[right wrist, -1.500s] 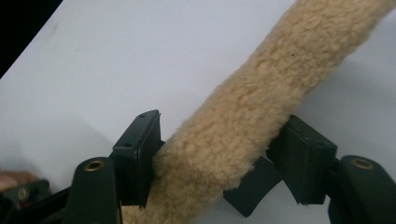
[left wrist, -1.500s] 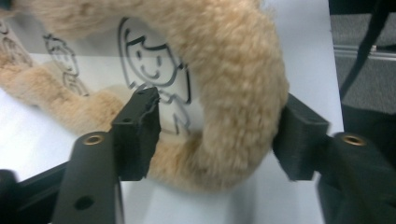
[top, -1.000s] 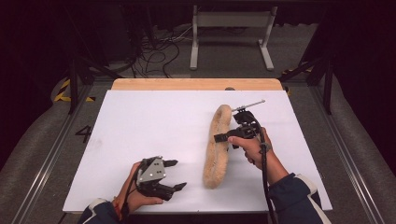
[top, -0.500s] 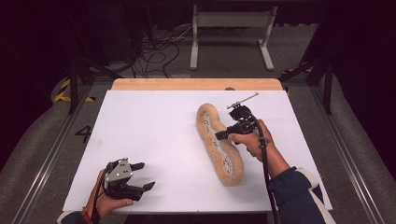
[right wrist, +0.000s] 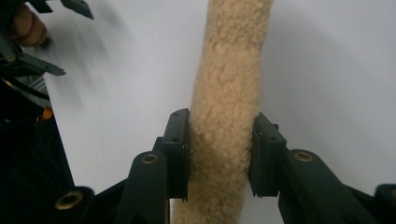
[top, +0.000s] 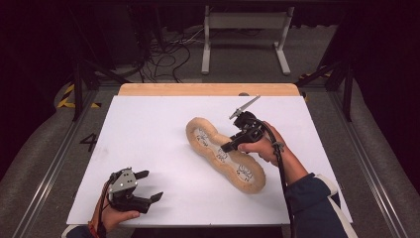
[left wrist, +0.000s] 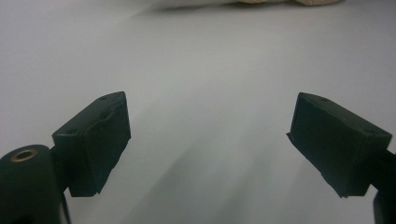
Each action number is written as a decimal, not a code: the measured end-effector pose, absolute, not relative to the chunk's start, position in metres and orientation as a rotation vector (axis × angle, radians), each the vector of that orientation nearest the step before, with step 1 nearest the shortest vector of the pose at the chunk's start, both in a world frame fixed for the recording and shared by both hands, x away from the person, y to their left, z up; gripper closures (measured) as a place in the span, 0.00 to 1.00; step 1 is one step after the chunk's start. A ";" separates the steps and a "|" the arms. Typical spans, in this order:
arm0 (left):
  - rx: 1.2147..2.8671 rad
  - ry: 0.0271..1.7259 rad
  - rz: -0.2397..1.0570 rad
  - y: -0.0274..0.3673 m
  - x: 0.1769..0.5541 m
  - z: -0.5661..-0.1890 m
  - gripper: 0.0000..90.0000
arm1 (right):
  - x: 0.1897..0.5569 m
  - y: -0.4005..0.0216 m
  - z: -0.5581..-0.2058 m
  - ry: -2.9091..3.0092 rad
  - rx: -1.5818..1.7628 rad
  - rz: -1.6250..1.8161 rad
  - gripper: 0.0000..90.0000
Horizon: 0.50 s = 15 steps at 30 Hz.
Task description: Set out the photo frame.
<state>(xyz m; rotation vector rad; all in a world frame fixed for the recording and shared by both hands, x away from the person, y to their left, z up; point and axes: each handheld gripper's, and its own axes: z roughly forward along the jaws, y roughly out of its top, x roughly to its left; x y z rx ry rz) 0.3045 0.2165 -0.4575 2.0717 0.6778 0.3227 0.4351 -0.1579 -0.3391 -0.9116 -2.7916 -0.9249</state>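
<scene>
A long tan fleecy pad (top: 225, 153) with a printed inner face lies slantwise on the white board (top: 163, 124). My right gripper (top: 229, 147) is shut on its middle; in the right gripper view the fingers (right wrist: 176, 154) press into both sides of the fleece (right wrist: 229, 70), and the jaws have just been closing on it. My left gripper (top: 151, 185) rests at the board's front left, well apart from the pad. Its jaws have just been opening and stand wide with nothing between them (left wrist: 210, 140). The pad's edge (left wrist: 280, 2) shows far off in the left gripper view.
The white board lies on a wooden table (top: 208, 89) whose strip shows at the back. Metal rails run along both sides. Cables and a stand's legs lie on the floor beyond. A cable trails from the right gripper along the forearm.
The pad has swung from lying nearly straight to a slant, its near end moving right and its printed face turning up. The left hand drew away to the front left.
</scene>
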 end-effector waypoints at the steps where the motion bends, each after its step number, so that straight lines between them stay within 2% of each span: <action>1: 2.068 0.683 0.324 0.216 0.303 -0.458 0.14 | 0.435 -0.156 -0.338 -2.805 -0.886 -0.918 0.73; 15: 2.026 0.685 0.273 0.217 0.295 -0.456 0.15 | 0.445 -0.135 -0.339 -2.799 -0.614 -0.817 0.73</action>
